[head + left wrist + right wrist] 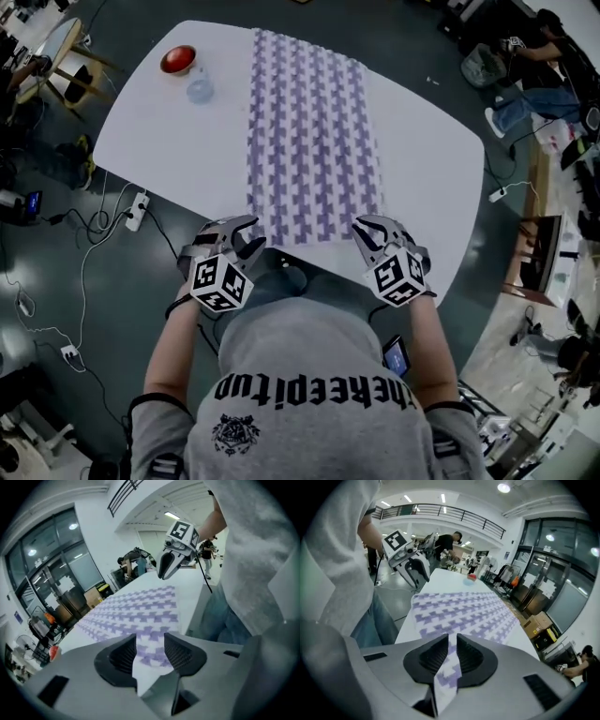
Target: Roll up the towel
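We see the purple-and-white towel (314, 141) lying flat and unrolled along the white table (422, 141), running from 12 to 6 o'clock. Our left gripper (246, 234) is at its near corner, at 7 o'clock, jaws well apart with the towel's edge showing between them. Our right gripper (373, 236), at 5 o'clock, has its jaws only a slit apart, towel showing in the slit. A round red thing (178, 59) sits at 11 o'clock
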`<state>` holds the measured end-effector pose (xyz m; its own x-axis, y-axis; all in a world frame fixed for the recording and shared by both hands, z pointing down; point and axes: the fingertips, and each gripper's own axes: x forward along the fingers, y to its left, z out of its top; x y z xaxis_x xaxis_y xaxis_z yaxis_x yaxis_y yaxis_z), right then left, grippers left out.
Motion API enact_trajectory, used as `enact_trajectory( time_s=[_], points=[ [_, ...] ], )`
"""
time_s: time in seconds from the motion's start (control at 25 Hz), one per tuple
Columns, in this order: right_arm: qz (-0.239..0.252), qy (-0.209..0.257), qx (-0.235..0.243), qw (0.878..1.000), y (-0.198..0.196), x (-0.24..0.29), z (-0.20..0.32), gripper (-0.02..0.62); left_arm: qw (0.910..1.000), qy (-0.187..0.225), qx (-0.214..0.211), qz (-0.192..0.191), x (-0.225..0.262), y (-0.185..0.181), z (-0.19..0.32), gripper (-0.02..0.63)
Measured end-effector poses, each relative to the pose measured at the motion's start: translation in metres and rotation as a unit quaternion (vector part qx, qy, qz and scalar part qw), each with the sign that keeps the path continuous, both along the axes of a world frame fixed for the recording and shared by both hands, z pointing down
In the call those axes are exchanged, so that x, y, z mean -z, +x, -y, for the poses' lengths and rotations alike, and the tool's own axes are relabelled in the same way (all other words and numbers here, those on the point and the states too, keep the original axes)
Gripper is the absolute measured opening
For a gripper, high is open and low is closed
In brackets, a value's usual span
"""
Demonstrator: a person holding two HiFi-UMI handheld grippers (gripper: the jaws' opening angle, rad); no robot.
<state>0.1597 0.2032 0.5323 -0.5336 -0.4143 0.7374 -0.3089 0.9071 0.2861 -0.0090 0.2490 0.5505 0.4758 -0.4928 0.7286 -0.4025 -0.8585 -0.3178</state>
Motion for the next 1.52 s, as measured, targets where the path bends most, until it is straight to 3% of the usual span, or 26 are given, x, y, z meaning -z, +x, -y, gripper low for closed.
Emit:
enact_trajectory(
  time_s=[0.2, 0.36, 0.52, 0.6, 0.68, 0.84, 1.16, 1.32, 1.52],
  points=[
    [-0.07, -0.048, 0.049, 0.995, 0.005, -0.043, -0.024, 0.094, 0.998, -0.041, -0.029, 0.038, -0.032, -0.011, -0.025, 0.209],
    [-0.113, -0.065, 0.072, 0.989, 0.014, -0.069, -0.032, 0.114, 0.9945, -0.061, -0.05, 0.07, -0.055, -0.014, -0.036, 0.23],
    [-0.145, -0.071, 0.074, 0.984, 0.028, -0.087, -0.03, 0.121, 0.9923, -0.06, -0.042, 0.1, -0.069, -0.016, -0.035, 0.23],
    [-0.148, -0.073, 0.067, 0.984, 0.035, -0.09, -0.028, 0.121, 0.9913, -0.054, -0.035, 0.115, -0.072, -0.015, -0.031, 0.206],
    [-0.144, -0.08, 0.06, 0.985, 0.036, -0.089, -0.029, 0.12, 0.9909, -0.047, -0.029, 0.122, -0.072, -0.017, -0.028, 0.098],
    [-0.139, -0.081, 0.053, 0.986, 0.026, -0.091, -0.033, 0.032, 0.9912, -0.046, -0.03, 0.121, -0.07, -0.027, -0.028, 0.04],
    [-0.128, -0.114, 0.07, 0.983, 0.024, -0.081, -0.045, 0.026, 0.987, -0.084, -0.072, 0.117, -0.058, -0.03, -0.033, 0.034],
    [-0.122, -0.144, 0.082, 0.979, 0.025, -0.082, -0.045, 0.026, 0.9863, -0.115, -0.073, 0.092, -0.057, -0.029, -0.029, 0.034],
    [-0.114, -0.124, 0.066, 0.983, 0.029, -0.07, -0.037, 0.028, 0.9884, -0.143, -0.039, 0.032, -0.046, -0.024, -0.031, 0.035]
  ],
)
